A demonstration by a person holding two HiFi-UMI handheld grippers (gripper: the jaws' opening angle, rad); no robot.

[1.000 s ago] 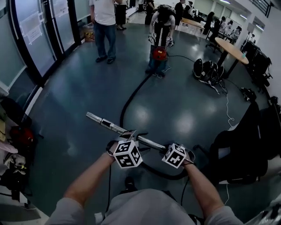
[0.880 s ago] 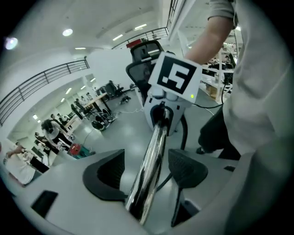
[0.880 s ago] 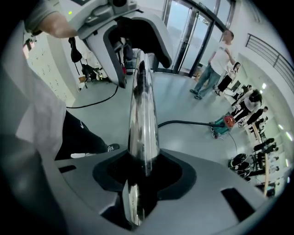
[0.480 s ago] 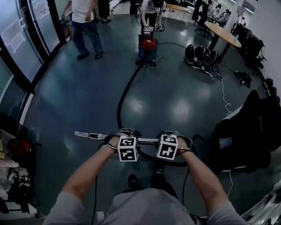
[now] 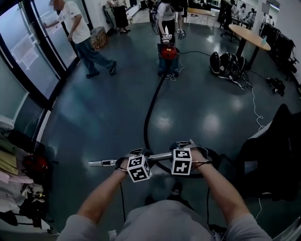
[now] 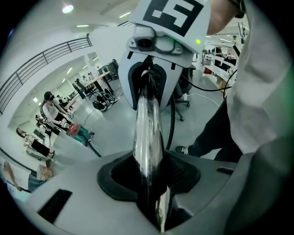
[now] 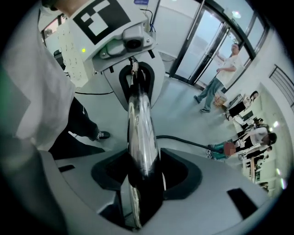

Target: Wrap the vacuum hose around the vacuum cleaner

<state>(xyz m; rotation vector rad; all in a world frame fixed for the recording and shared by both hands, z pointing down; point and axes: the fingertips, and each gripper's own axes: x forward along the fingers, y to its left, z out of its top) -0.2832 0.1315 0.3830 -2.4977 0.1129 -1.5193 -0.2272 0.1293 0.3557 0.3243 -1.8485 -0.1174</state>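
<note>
glossy dark floor (image 5: 94,122), black hose (image 5: 147,113) trails off to the red vacuum cleaner (image 5: 168,52) way across it. left gripper (image 5: 136,156) and right gripper (image 5: 187,149) both pinch the chrome wand (image 5: 106,163), left jaws just closed on it. wand's stiff and slick, hose looks floppy. i'd grab near its cuff, which the right gripper hides.

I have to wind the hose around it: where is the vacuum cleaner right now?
Head view, top centre: the red vacuum cleaner stands on the floor at a standing person's feet, left of the round table, at the hose's far end.
</note>
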